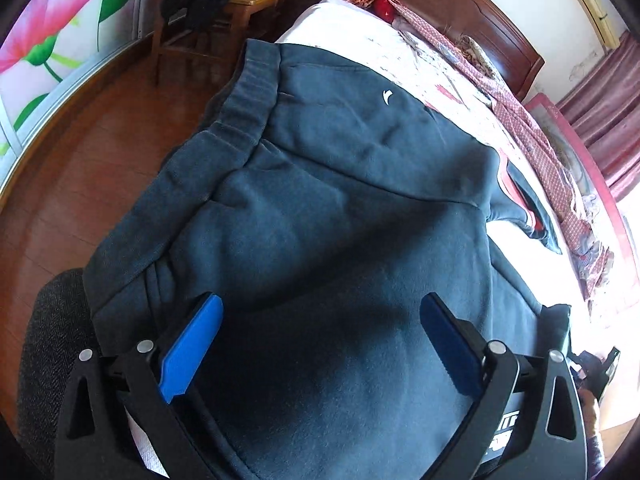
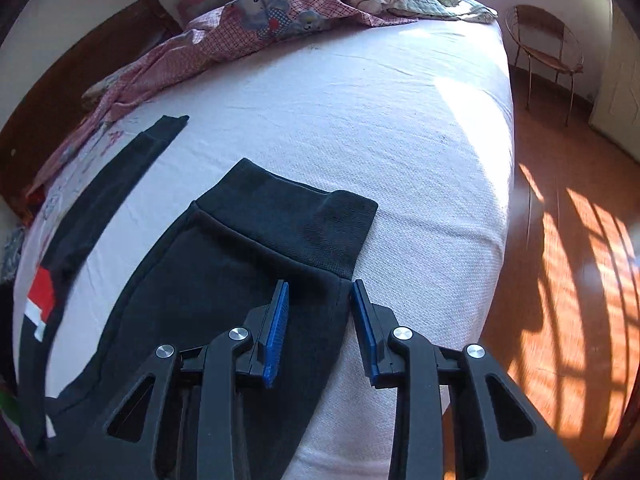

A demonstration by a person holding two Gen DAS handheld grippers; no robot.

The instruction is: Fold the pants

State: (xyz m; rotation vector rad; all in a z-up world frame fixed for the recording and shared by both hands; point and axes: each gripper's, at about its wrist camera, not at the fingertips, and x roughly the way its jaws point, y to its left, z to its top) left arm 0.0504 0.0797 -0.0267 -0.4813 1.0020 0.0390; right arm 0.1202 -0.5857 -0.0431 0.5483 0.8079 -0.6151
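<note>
Dark navy sweatpants (image 1: pixel 320 208) lie spread on the bed, with the elastic waistband (image 1: pixel 250 96) at the bed's left edge and a small white logo (image 1: pixel 387 97) near it. My left gripper (image 1: pixel 320 312) hovers just above the seat of the pants, open wide and empty. In the right wrist view one leg (image 2: pixel 208 300) ends in a ribbed cuff (image 2: pixel 296 220) on the white sheet. My right gripper (image 2: pixel 319 292) is open, with the leg's right edge just below the cuff between its fingers. The second leg (image 2: pixel 120 184) lies to the left, with a red and white stripe (image 2: pixel 40 296).
The bed (image 2: pixel 380 120) has a white sheet, and a crumpled pink patterned quilt (image 2: pixel 256 20) lies along its far side. A wooden chair (image 1: pixel 224 20) piled with dark clothes stands on the wood floor at the left. A wire chair (image 2: pixel 544 48) stands on the right.
</note>
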